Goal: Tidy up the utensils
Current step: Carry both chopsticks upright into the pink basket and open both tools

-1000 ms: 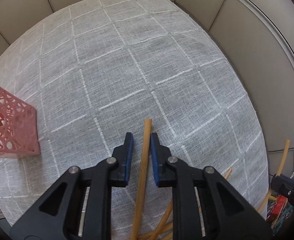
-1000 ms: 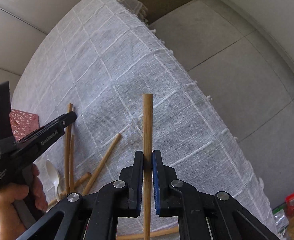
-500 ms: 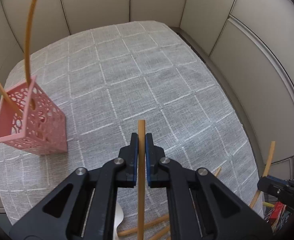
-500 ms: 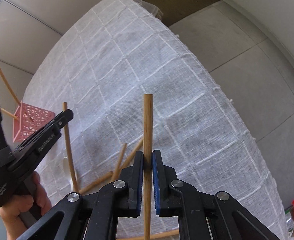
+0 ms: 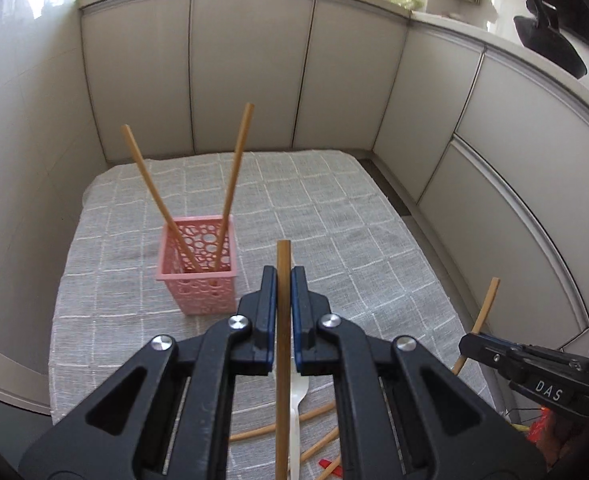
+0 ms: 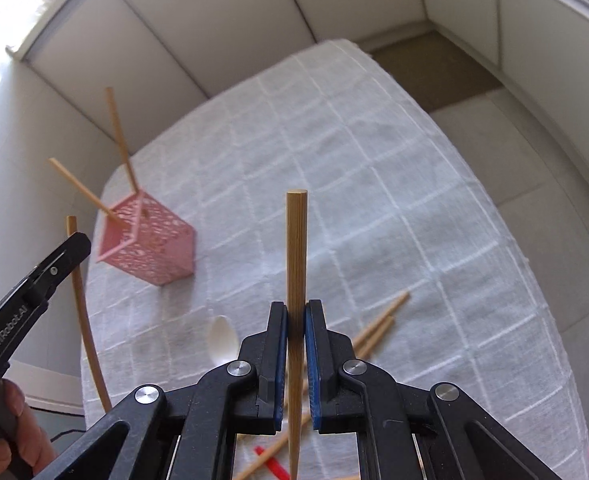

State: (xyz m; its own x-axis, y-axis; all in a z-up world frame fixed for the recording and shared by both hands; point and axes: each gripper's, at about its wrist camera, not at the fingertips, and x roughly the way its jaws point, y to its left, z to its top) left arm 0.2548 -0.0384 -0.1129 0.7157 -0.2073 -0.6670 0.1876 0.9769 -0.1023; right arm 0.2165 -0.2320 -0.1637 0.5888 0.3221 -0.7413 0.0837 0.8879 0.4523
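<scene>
Left gripper point(image 5: 283, 278) and right gripper point(image 6: 296, 314) each clamp one wooden chopstick above the checked tablecloth point(image 5: 334, 216); pink perforated basket point(image 5: 198, 276) stands upright holding two chopsticks

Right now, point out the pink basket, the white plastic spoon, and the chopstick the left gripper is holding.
pink basket point(image 5: 204, 294), left wrist view, on its front lattice wall.
white plastic spoon point(image 6: 222, 338), right wrist view, on its bowl.
chopstick in the left gripper point(image 5: 283, 256), left wrist view, on the shaft above the fingers.

beige panelled walls point(image 5: 250, 68) enclose a table under a grey checked cloth point(image 5: 318, 208)
</scene>
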